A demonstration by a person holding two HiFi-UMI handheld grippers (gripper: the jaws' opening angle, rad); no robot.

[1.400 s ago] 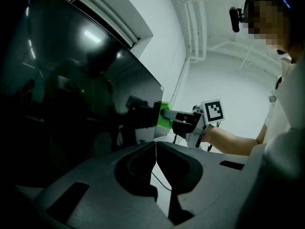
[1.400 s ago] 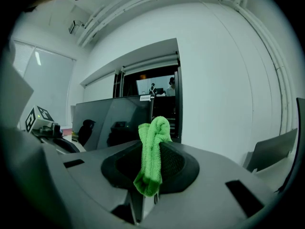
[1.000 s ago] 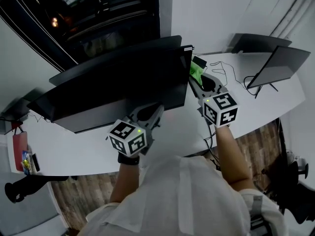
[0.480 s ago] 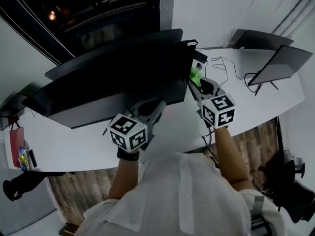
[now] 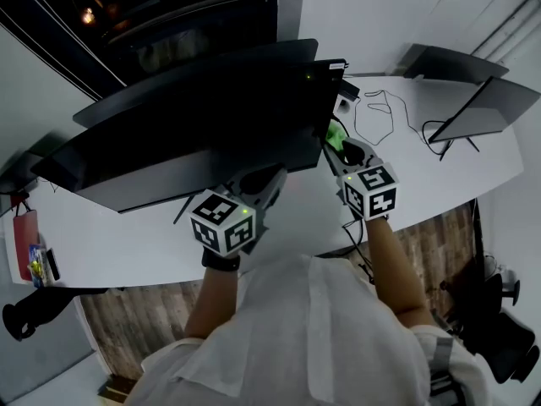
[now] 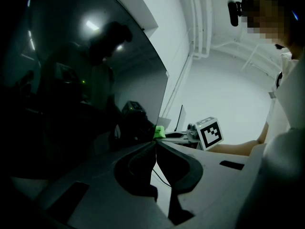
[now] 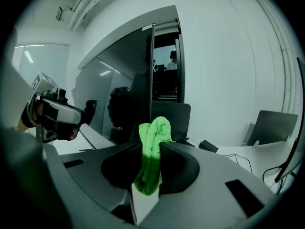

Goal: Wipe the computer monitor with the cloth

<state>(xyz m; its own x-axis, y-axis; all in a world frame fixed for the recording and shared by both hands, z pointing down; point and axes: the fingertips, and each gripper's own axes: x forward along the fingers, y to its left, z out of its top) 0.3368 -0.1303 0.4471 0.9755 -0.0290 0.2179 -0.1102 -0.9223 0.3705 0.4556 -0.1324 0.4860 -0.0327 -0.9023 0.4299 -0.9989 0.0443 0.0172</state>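
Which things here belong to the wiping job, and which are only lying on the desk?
For the job: green cloth, clamped in the right gripper; big dark monitor in front.

Just lying about: tilted screen on a stand at the right; dark screen behind it; loose black cable; red item at far left.

A long white desk (image 5: 118, 248) runs under my left gripper (image 5: 269, 181) and my right gripper (image 5: 341, 145), and below its near edge the floor (image 5: 139, 337) is brown wood plank. Ahead of my right gripper rises a plain white wall (image 5: 380, 15). Off to that gripper's right, two other dark screens (image 5: 483, 112) stand on the desk, with a loose black cable (image 5: 376, 117) nearer to it. Far ahead of my left gripper is dark glazing (image 5: 169, 15) with a small warm lamp (image 5: 87, 15) glowing. A black chair (image 5: 503, 328) stands on the floor behind my right gripper.
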